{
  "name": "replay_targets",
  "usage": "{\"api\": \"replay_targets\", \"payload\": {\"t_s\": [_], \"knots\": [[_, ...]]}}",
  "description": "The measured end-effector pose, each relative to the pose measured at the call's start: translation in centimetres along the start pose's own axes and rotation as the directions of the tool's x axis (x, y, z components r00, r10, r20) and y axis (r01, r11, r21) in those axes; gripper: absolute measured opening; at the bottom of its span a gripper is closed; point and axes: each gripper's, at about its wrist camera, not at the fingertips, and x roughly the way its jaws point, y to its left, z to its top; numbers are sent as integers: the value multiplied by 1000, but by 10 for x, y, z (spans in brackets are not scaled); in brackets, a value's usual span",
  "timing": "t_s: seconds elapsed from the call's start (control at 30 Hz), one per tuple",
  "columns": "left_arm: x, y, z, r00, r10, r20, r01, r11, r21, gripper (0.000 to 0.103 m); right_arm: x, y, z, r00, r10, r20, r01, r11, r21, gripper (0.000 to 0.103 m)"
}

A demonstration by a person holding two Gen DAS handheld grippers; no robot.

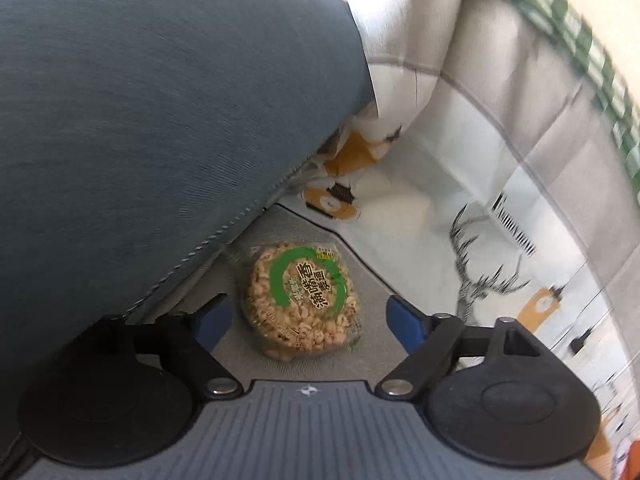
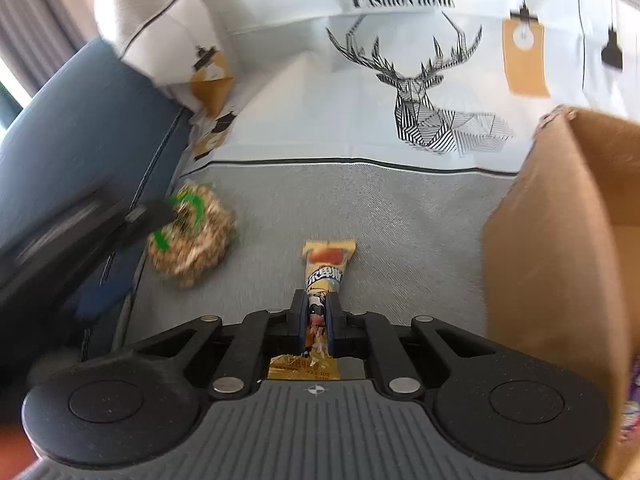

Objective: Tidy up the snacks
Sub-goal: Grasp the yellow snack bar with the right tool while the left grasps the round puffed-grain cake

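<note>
Right now my right tool (image 2: 318, 320) is clamped on a slim yellow snack packet (image 2: 325, 270) that points forward over the grey cover (image 2: 400, 220), with the cardboard box (image 2: 560, 240) close on its right. My left tool (image 1: 308, 320) stands wide open with nothing gripped; the round puffed-rice cake (image 1: 302, 300) in its green-banded wrapper lies between its blue fingers (image 1: 404, 322), beside the blue cushion (image 1: 140, 120).

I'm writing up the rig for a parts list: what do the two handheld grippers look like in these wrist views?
Both look alike. The left gripper and right gripper each have a grey ribbed body with a small compass-like mark, two round black housings, black linkage arms with silver pivot pins, and blue pads on the fingers. No cables, hands or sleeves show.
</note>
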Motion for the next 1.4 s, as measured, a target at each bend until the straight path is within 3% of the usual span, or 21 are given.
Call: {"api": "replay_targets", "payload": {"t_s": [0.2, 0.27, 0.3, 0.37, 0.53, 0.57, 0.6, 0.83, 1.07, 1.17, 1.27, 1.33, 1.4], "knots": [[37, -14, 1, 996, 83, -41, -75, 983, 167, 93, -2, 3, -21, 998, -59, -30, 57, 997, -57, 10], [45, -15, 0, 996, 81, -46, -70, 977, 203, 94, 3, 4, -27, 996, -79, -42, 76, 995, -70, 12], [47, -16, -1, 996, 84, -40, -72, 971, 226, 94, 6, 5, -29, 995, -86, -47, 82, 994, -74, 23], [49, -20, -5, 995, 91, -39, -77, 959, 274, 94, 12, 5, -33, 993, -98, -63, 93, 992, -84, 35], [51, -30, -16, 993, 116, -34, -93, 914, 395, 89, 22, 10, -36, 993, -110, -51, 103, 986, -133, 35], [51, -31, -17, 993, 116, -28, -95, 907, 410, 84, 21, 11, -37, 993, -110, -47, 103, 984, -145, 29], [48, -31, -18, 993, 117, -26, -95, 903, 419, 83, 19, 11, -38, 993, -106, -49, 97, 985, -146, 15], [14, -26, -20, 995, 80, -65, -46, 912, 407, 81, -24, 16, -56, 997, -79, -20, 75, 986, -148, 14], [-52, -7, -40, 990, 8, -137, 53, 900, 432, 81, -71, 27, -107, 999, -46, -9, 44, 988, -151, 14], [-68, 3, -52, 968, 17, -251, 96, 896, 433, 81, -82, 28, -133, 999, -45, -9, 43, 991, -125, 14], [-68, 11, -61, 925, -4, -380, 170, 898, 405, 81, -90, 29, -156, 999, -48, -3, 48, 994, -99, 14], [-62, 12, -70, 896, 54, -440, 161, 884, 438, 81, -93, 30, -168, 998, -58, 2, 58, 994, -89, 14], [-59, 13, -75, 878, 116, -464, 137, 868, 476, 82, -94, 30, -179, 997, -76, -1, 76, 994, -76, 14]]}}
